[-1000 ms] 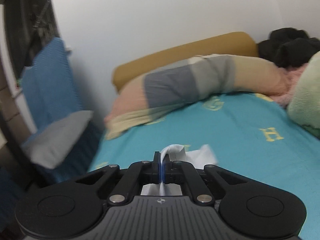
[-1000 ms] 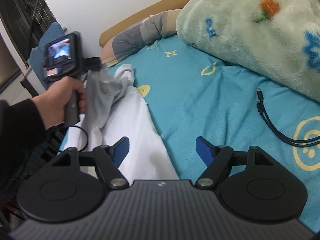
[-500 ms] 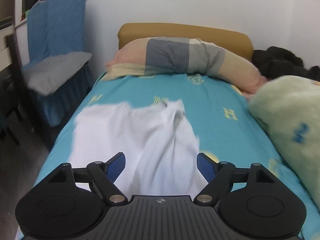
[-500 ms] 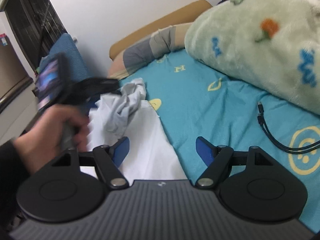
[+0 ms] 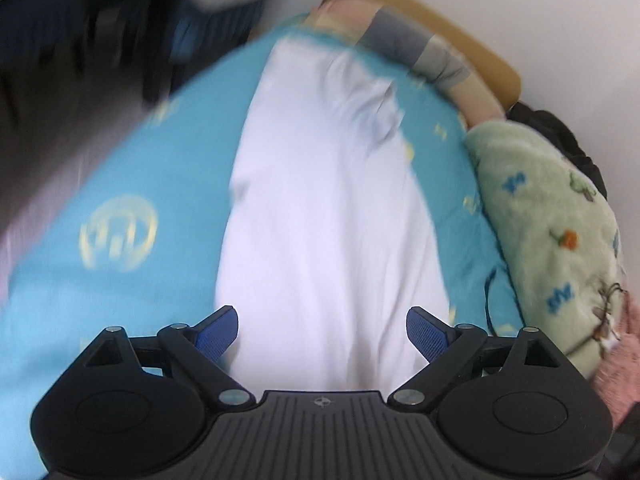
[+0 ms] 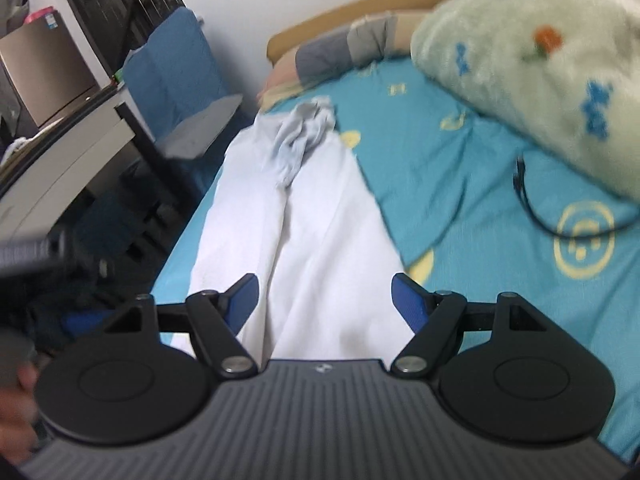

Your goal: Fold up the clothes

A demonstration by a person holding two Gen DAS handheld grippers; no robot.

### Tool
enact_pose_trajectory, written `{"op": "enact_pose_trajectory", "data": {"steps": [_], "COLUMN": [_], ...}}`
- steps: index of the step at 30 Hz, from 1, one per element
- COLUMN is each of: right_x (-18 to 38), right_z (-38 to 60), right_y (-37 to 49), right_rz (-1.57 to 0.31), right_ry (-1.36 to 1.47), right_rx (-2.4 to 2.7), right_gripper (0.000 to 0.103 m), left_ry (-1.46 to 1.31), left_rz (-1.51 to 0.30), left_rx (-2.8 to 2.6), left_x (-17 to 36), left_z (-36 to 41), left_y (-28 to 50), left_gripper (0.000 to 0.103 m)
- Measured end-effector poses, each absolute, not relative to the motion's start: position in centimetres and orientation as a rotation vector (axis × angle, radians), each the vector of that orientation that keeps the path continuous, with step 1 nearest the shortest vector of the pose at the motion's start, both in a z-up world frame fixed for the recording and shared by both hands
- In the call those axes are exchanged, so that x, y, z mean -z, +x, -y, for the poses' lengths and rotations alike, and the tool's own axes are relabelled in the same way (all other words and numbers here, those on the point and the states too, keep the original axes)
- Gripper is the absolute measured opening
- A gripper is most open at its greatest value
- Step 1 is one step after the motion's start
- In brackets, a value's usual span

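White cloth, a long garment (image 5: 328, 216), lies stretched lengthwise on the turquoise bedsheet (image 5: 132, 184), running straight ahead of both claws toward the pillow (image 5: 420, 52) at the far end. The left-wrist view is blurred. To the left of the left gripper (image 5: 322, 330) is bare sheet with a yellow round print. The left gripper's blue-padded fingers (image 5: 218, 332) stand wide apart, holding nothing, with the near end of the garment showing between them. To its right lie a dark cable (image 5: 488, 292) and a pale green fleece blanket (image 5: 556, 232).

In the right-wrist view, at the far left edge, a blurred hand (image 6: 16, 384) and a dark object show beside the bed's side; farther ahead on that side stands a blue-covered chair (image 6: 176, 68). The right gripper (image 6: 324, 300) is likewise spread wide and empty, over the garment's near end. Ahead of it, at the garment's far end, a bunched grey-white fold (image 6: 304, 132) is heaped on top. To the right, the cable (image 6: 528, 200) lies on the sheet beside the blanket (image 6: 540, 48).
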State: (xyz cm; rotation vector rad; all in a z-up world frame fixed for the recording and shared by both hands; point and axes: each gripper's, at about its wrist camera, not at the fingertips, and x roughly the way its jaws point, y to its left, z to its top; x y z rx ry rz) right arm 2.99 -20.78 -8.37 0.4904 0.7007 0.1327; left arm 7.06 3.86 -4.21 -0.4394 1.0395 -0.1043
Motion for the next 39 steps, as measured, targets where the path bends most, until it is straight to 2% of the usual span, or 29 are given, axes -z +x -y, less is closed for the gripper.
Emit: {"op": "enact_pose_trajectory", "data": {"steps": [4,10,16,37,39], "right_x": [10.0,11.2,12.9,14.6,14.6], "right_z": [22.0,22.2,24.3,25.9,25.9], "right_y": [1.9,1.1,0.7,-0.5,-0.5], "right_rz": [-0.795,-0.849,-0.879,-0.925,-0.931], "right_ry": [0.658,0.651,0.813,0.904,0.905], "right_rx": [-0.180,-0.102,-0.032,0.076,0.080], "right_gripper": [0.075,0.075,0.075,0.076,0.072], "left_ry": [-0.532,-0.594,-0.780,-0.683,-0.683], "left_rz": [-1.087,-1.146,-1.182,-1.292,-1.305], "left_rx": [0.070,0.002,-0.028,-0.059,-0.041], "left_x": [6.0,8.0,10.2,11.3,11.3], "left_z": [-6.6,-9.5,-11.9,-10.0,-9.7], "left_y": [5.1,3.5,3.8,3.3,3.1], "left_gripper": [0.092,0.092,0.093,0.093,0.093]}}
